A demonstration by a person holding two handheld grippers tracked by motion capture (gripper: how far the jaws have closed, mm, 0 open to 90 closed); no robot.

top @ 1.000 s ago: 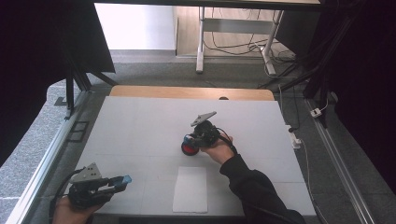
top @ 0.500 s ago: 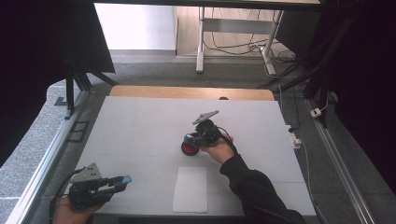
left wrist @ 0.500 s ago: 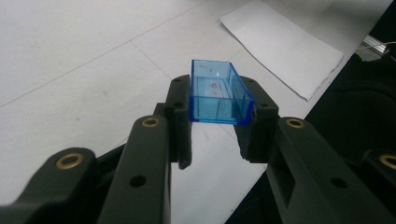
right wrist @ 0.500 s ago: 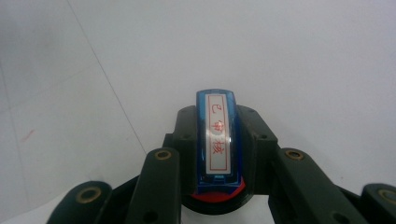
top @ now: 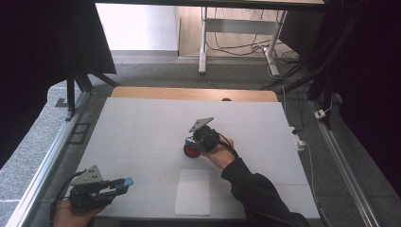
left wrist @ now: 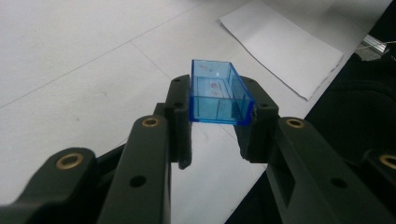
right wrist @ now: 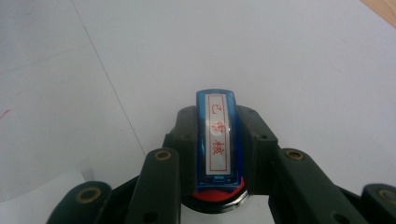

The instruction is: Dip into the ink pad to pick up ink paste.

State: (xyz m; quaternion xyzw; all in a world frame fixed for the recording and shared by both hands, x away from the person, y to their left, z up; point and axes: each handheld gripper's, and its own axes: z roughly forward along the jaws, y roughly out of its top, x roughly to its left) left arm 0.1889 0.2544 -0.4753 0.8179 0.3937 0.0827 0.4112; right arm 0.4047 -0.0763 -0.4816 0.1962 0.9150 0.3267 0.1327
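My left gripper (top: 122, 183) sits at the table's near left corner, shut on a clear blue plastic cap (left wrist: 218, 93) that it holds off the surface with its hollow side facing the camera. In the left gripper view the jaws (left wrist: 217, 109) press on the cap's two long sides. My right gripper (top: 193, 144) is at mid-table, shut on a blue stamp (right wrist: 217, 138) whose white label carries red characters. A round red base (top: 190, 151) shows under the stamp, low over the table; I cannot tell whether it touches.
A white sheet of paper (top: 193, 191) lies near the front edge, between the two hands. The white tabletop (top: 142, 127) has a wooden strip along its far edge. Metal rails (top: 42, 165) run along both sides.
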